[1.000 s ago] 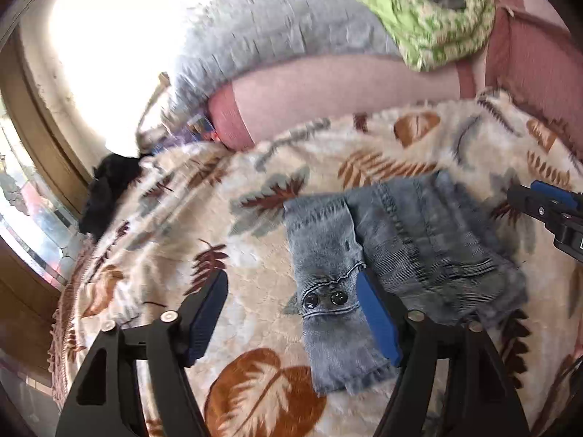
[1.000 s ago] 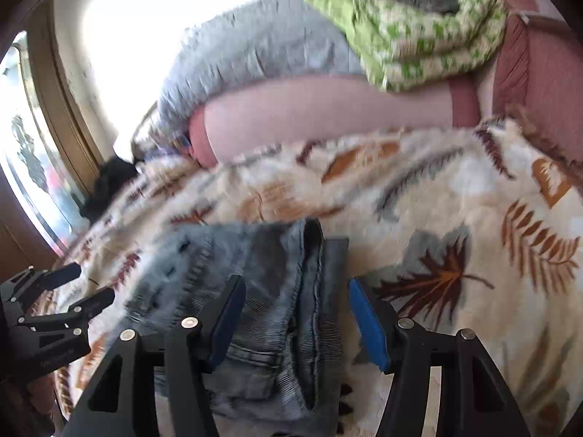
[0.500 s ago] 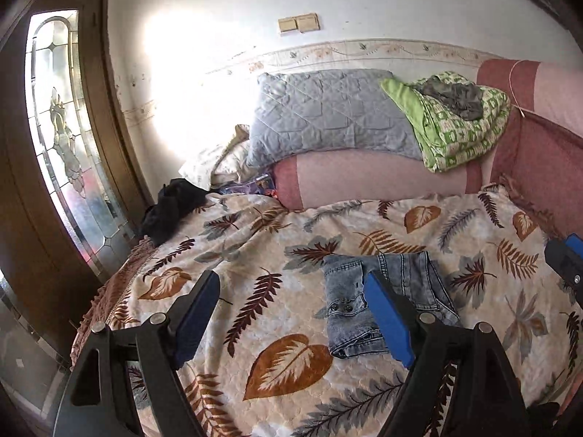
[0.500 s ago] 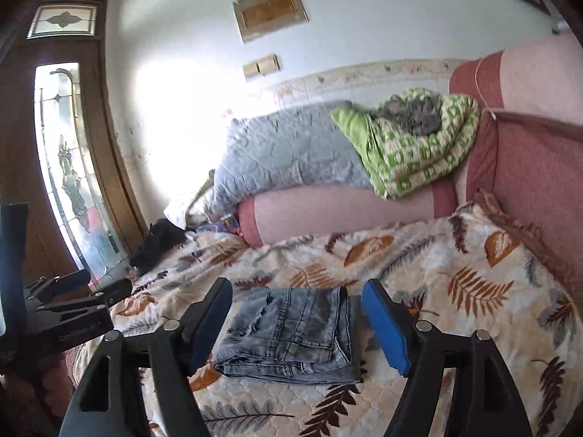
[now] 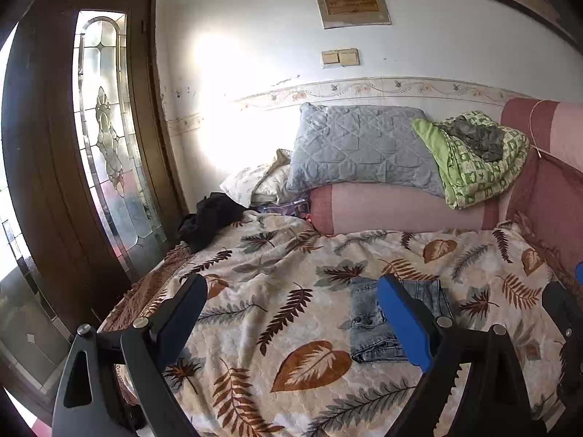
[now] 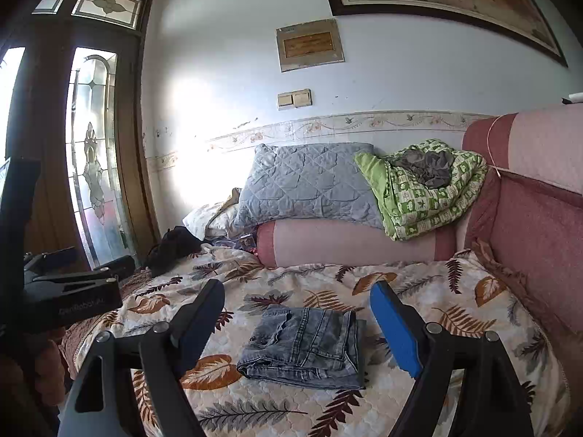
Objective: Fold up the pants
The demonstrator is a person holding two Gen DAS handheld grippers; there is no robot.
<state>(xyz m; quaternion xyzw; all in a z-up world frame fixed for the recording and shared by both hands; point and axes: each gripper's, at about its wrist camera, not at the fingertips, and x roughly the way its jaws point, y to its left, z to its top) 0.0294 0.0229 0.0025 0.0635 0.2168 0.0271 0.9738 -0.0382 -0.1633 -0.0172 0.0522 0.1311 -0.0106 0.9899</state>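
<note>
The grey-blue denim pants (image 6: 304, 347) lie folded into a compact rectangle on the leaf-patterned bedspread (image 6: 419, 393). They also show in the left wrist view (image 5: 368, 324), partly behind a blue finger pad (image 5: 402, 322). My left gripper (image 5: 291, 324) is open and empty, held well back above the bed, left of the pants. My right gripper (image 6: 297, 326) is open and empty, held back from the pants, which show between its fingers. The left gripper also appears at the left edge of the right wrist view (image 6: 69, 287).
A pink bolster (image 6: 357, 242) lies at the head of the bed with a grey quilted pillow (image 6: 302, 185) and a green patterned blanket (image 6: 426, 189) on it. A black garment (image 6: 173, 245) sits at the bed's far left corner. A pink sofa back (image 6: 539, 211) bounds the right side. A glass door (image 5: 105, 138) stands left.
Both grippers have pulled far back and up from the folded pants, which now look small on the bed. The pants stay where they lay.
</note>
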